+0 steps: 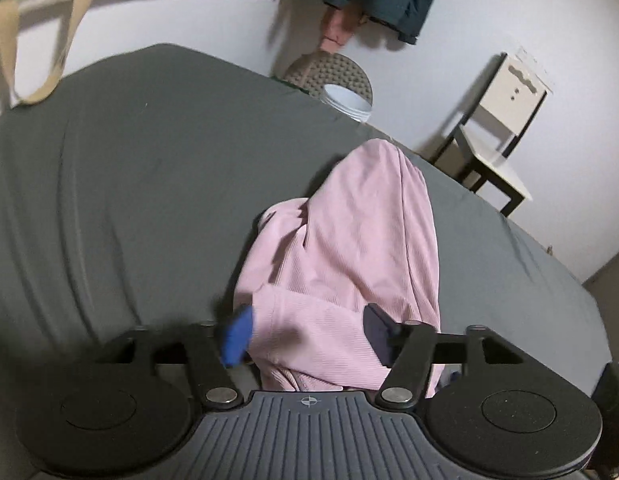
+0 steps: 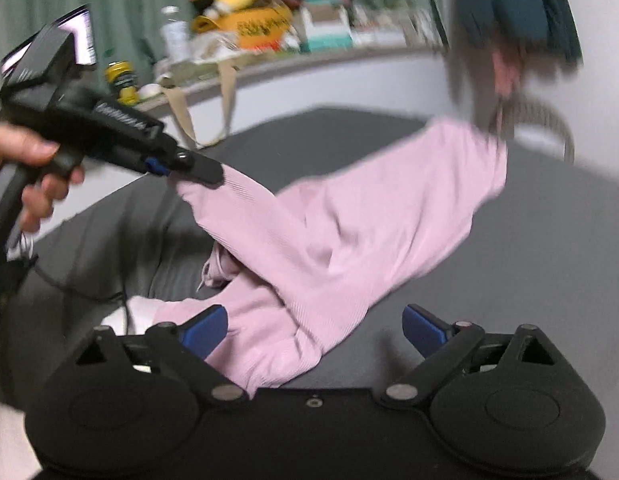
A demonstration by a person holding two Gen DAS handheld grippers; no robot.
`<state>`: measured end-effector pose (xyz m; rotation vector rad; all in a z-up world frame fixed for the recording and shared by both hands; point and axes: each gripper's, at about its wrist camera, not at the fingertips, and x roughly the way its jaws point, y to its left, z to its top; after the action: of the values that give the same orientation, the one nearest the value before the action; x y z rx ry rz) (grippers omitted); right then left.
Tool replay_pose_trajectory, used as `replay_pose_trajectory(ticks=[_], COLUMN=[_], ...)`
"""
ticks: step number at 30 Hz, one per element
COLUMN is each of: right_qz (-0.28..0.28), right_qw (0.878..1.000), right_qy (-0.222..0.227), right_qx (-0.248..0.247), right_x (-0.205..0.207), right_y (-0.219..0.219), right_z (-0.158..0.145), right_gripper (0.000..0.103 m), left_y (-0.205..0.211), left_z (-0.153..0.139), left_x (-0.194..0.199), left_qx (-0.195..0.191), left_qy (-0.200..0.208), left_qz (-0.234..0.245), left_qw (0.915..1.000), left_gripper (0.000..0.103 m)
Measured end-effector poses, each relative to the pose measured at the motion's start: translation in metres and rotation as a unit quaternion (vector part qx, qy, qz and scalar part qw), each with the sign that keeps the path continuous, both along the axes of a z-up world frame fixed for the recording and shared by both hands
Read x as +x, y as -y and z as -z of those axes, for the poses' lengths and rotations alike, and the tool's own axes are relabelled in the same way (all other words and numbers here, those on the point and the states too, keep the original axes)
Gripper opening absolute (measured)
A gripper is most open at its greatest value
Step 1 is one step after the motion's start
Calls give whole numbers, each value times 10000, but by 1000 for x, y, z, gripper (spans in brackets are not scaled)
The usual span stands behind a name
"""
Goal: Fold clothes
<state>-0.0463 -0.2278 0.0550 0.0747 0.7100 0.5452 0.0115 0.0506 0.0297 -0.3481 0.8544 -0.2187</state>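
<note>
My soft pink ribbed garment (image 1: 349,248) lies on the grey bed sheet (image 1: 129,184), long and stretched away from me toward the far wall. My left tongs (image 1: 309,332) stand loose around its near end, the blue pads not squeezing. My right tongs (image 2: 315,330) gape wide, with cloth by the left pad only. The left hand (image 2: 33,172) is nearer the raised edge, I think.

Wide bare grey sheet (image 1: 121,168) lies open left of the pink garment (image 1: 349,248), while a chair (image 1: 493,136), a hanging tote strap (image 1: 41,40) and a cluttered shelf (image 2: 309,60) crowd the far edge.
</note>
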Motion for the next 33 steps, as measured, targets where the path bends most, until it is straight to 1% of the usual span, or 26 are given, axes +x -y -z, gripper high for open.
replay_pose_trajectory(ticks=[1,2,4,5,7,9,10,11,12,13,14,16,17,19,21,24,26,27,29,31,32,33], right_qz=[59,110,199,234,307,302,323,393,469,550,634,898,1050,1358,1657,2150,2551,2800,3417,3966,4178,4291], right_qw=[9999,9996,9988,9982,9972,9972,9974,9976,9977,9974,9967,9943,9929,9898,9850,9737,9615,9532,9312,9101,9017,8974], right_qy=[-122,-209,-400,-493,-595,-555,-531,-489,-453,-442,-464,-394,-278,53,341,746,1006,1101,1205,1117,934,692], right_qx=[94,153,216,255,334,389,377,299,196,145,197,429,480,436,347,101,-169,-297,-403,-441,-596,-757], right_x=[4,9,15,18,22,21,21,21,21,22,23,25,25,24,21,13,7,6,5,9,15,21], right_y=[-1,-2,-8,-11,-17,-22,-25,-27,-27,-25,-20,-5,4,23,49,91,118,131,158,181,189,195], right_z=[4,7,14,19,28,29,29,29,28,27,26,18,11,-7,-29,-60,-80,-87,-98,-99,-94,-87], right_gripper=[91,85,75,74,74,63,48,35,28,15,11,9,8,8,8,8,8,8,8,9,11,13], left_y=[1,5,12,16,26,37,41,45,50,53,56,58,58,55,52,51,52,52,54,57,59,62], left_z=[2,6,8,8,3,-3,-5,-7,-12,-20,-24,-34,-36,-38,-37,-32,-29,-28,-28,-27,-26,-25], left_x=[2,7,9,8,2,-2,-3,-4,-6,-9,-10,-13,-13,-11,-8,-5,-3,-3,-2,-2,-2,-2], left_qx=[-76,-166,-311,-331,-194,82,144,186,195,194,176,93,4,-198,-320,-240,-241,-265,-323,-445,-496,-533], left_qy=[-49,-123,-196,-173,-6,156,178,218,288,368,458,641,700,743,679,537,453,420,365,321,297,269], left_qz=[-12,-13,48,133,309,498,616,742,861,946,1006,1058,1039,989,943,828,791,779,743,742,747,762], left_qw=[10000,9998,9993,9992,9993,9986,9978,9968,9957,9947,9937,9923,9921,9921,9927,9948,9955,9957,9960,9957,9955,9953], left_gripper=[62,62,62,62,62,62,62,62,62,62,62,62,62,62,63,67,67,67,67,68,68,68])
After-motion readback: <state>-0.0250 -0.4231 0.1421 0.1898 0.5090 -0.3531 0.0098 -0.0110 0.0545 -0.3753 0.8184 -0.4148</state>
